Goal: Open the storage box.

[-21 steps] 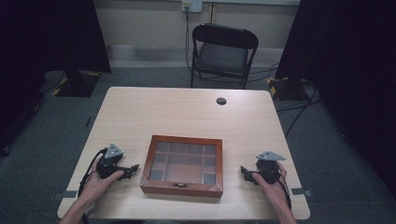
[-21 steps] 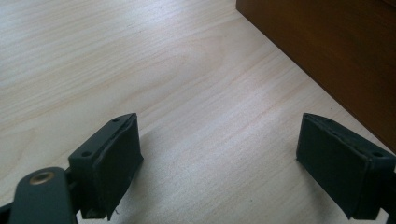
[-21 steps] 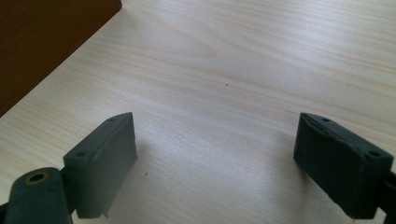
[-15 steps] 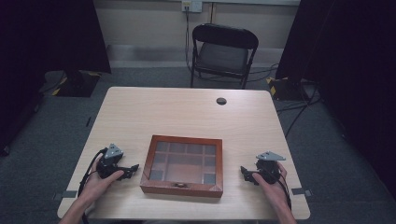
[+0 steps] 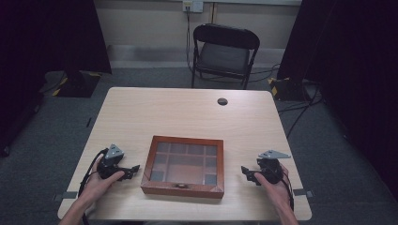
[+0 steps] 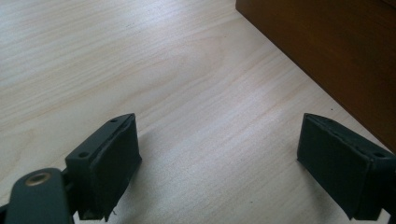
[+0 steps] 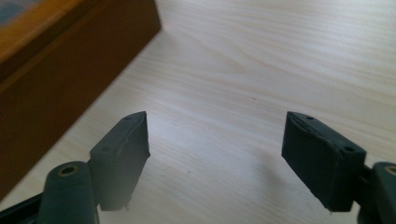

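1. Centrally, near the person's edge of the pale wooden table (image 5: 187,112), lies a flat brown wooden box (image 5: 183,165) with a glass lid; through the glass a grid of compartments shows, though what they hold is too dim to tell.
2. A small dark fitting, perhaps a clasp (image 5: 179,185), sits at the middle of the box's near side; the lid lies shut and level.
3. To the box's left, the left gripper (image 5: 133,169) rests low over the tabletop in the person's left hand (image 5: 101,180), its tips pointing toward the box's left side, close by but apart from it.
4. From the left gripper view, its two black jaws stand wide apart with bare wood grain between them; nothing is held, and the box's brown wall (image 6: 327,51) runs across the upper right corner.
5. To the box's right, the right gripper (image 5: 246,173) sits in the person's right hand (image 5: 274,183), pointing toward the box's right side, a little farther off than its partner.
6. Seen in the right gripper view, those jaws also gape wide and empty over the table, with the box's wall (image 7: 60,70) at the upper left.
7. Farther back, a small dark round hole (image 5: 222,101) marks the table's far part, and a black folding chair (image 5: 224,54) stands on the grey floor beyond.
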A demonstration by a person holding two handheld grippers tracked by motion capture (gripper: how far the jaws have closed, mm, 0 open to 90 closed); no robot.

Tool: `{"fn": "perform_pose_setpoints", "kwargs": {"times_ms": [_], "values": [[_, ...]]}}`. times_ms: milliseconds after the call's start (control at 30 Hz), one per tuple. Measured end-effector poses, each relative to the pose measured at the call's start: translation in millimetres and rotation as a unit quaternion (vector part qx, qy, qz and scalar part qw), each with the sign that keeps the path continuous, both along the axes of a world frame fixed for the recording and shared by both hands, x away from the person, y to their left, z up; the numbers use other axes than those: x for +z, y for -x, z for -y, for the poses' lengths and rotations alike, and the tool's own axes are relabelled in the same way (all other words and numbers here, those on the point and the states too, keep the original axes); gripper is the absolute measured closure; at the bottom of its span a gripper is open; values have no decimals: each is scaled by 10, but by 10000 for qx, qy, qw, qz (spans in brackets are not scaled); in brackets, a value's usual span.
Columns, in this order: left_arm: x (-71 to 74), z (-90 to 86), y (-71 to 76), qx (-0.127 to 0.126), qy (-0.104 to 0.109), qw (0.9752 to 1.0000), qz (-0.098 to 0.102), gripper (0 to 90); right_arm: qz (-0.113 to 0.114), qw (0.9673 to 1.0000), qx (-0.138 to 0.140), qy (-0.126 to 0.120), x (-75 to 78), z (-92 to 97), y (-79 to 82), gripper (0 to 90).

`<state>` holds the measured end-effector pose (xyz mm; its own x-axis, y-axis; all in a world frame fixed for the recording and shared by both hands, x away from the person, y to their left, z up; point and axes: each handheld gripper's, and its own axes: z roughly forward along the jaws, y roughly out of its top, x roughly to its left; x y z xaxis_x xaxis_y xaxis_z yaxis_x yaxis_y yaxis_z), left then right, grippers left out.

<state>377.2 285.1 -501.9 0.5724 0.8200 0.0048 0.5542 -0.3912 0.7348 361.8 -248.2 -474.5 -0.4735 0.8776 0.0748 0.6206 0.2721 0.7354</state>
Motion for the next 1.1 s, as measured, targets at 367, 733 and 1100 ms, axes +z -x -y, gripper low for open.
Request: {"fn": "perform_pose_setpoints", "kwargs": {"times_ms": [367,733,1100], "values": [[1,-1,-1,-8,1,10000,-14,120,198,9982,453,-353,287,-174,76,313],[-1,0,-4,-8,13,10000,-10,118,362,9947,808,-525,484,-296,150,388],[-2,3,-4,0,18,10000,-19,116,371,9861,1441,-741,696,-506,212,522]]}}
